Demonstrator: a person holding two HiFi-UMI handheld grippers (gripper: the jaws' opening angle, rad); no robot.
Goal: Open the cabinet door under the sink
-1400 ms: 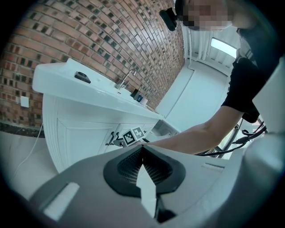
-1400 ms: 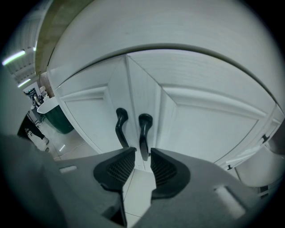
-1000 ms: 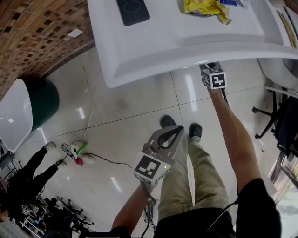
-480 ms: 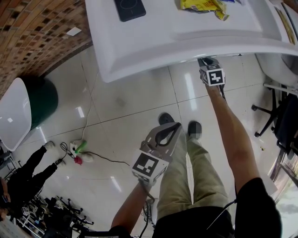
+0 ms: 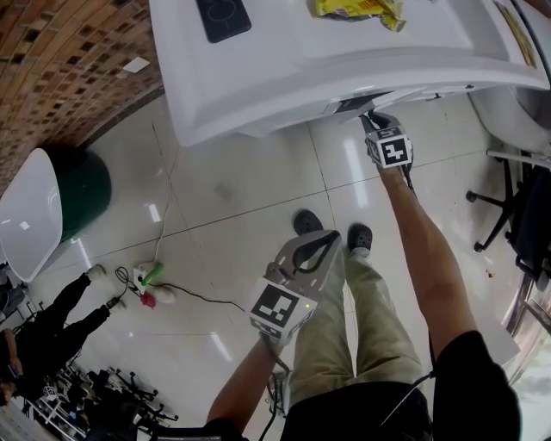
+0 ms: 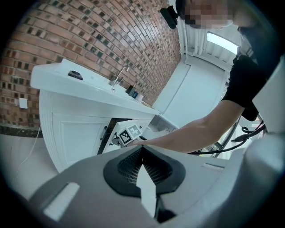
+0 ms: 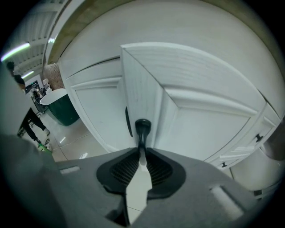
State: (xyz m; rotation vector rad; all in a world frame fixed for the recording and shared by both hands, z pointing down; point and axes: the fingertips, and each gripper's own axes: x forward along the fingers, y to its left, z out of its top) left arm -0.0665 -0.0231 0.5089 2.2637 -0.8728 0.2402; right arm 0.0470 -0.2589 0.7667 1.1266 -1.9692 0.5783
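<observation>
Where the two jaws of the right gripper [image 7: 141, 149] come together, they are clamped on one dark handle [image 7: 142, 127], and this handle sits at the near edge of the cabinet door [image 7: 202, 127] under the white bench [image 5: 344, 69]. That door stands a little out from the cabinet front, so a dark gap [image 6: 110, 130] shows beside it in the left gripper view. Just to the left of it is a second door [image 7: 95, 111], flat and closed, with its own dark handle [image 7: 128, 121]; so I count two doors and two handles. The left gripper [image 6: 142, 148] has its jaws together with nothing between them, and it hangs well apart from the cabinet, above the person's legs. On the bench top lie one dark flat device [image 5: 222, 17] and one yellow packet [image 5: 357, 9], and one faucet [image 6: 118, 78] rises further along it. Below, on the shiny tiled floor [image 5: 241, 189], the person's two dark shoes [image 5: 308, 224] stand near the cabinet. One dark green tub [image 5: 82, 185] with a white rim stands by the brick wall [image 5: 60, 60].
</observation>
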